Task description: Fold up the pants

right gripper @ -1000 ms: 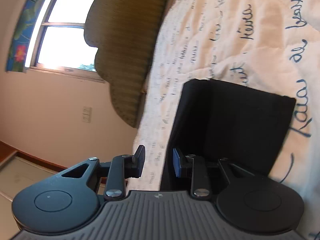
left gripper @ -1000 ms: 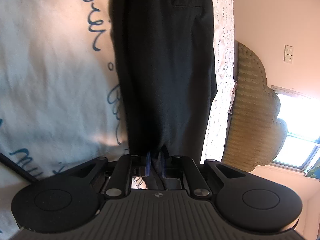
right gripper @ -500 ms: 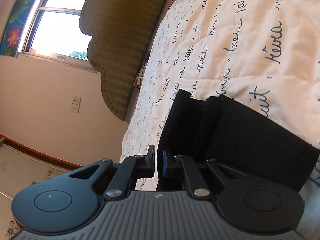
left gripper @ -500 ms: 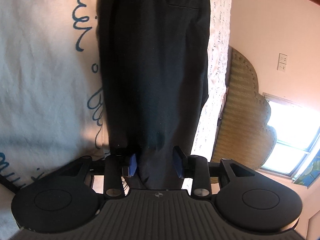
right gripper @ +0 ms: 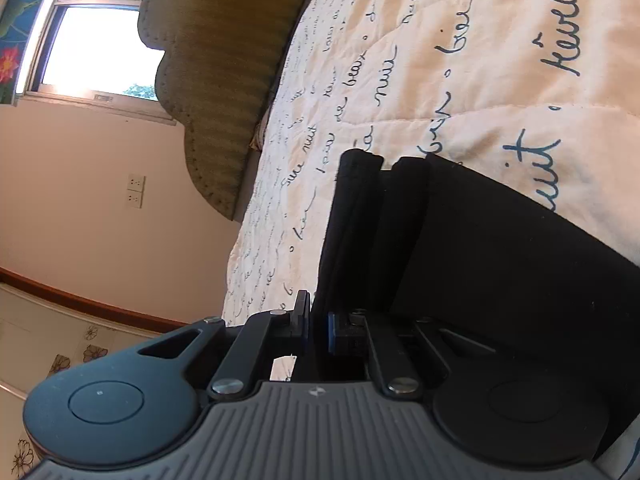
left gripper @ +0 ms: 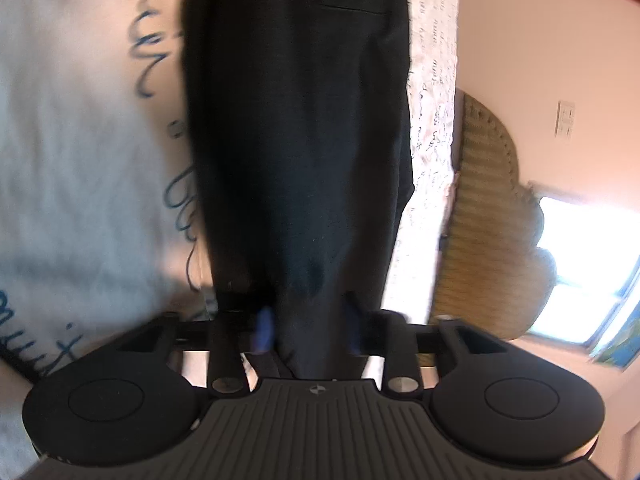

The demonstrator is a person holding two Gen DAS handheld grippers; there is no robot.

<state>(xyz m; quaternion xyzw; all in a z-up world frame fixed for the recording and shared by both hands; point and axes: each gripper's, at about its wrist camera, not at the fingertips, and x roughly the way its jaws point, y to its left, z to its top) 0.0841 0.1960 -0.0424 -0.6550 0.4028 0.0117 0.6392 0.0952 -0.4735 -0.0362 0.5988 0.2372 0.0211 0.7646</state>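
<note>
Black pants (left gripper: 296,120) lie lengthwise on the cream bedspread (left gripper: 80,160), stretching away from my left gripper (left gripper: 307,328). The near end of the pants sits between its blue pads, which stand a little apart from the cloth; the jaws are closing and the view is blurred. In the right wrist view the pants (right gripper: 480,260) show as a folded black stack with layered edges. My right gripper (right gripper: 318,328) is shut on the near edge of that stack, lifted slightly off the bedspread (right gripper: 440,60).
The bedspread carries blue handwriting print. A padded olive headboard (right gripper: 224,60) (left gripper: 480,200) stands at the bed's end. Beyond it are a bright window (right gripper: 100,40) and a wall socket (right gripper: 135,192). The bed's edge drops to a tiled floor (right gripper: 60,360).
The right jaws closed onto the pants edge and the gripper shifted, lifting the cloth. The left jaws went from nearly shut to spread around the pants end.
</note>
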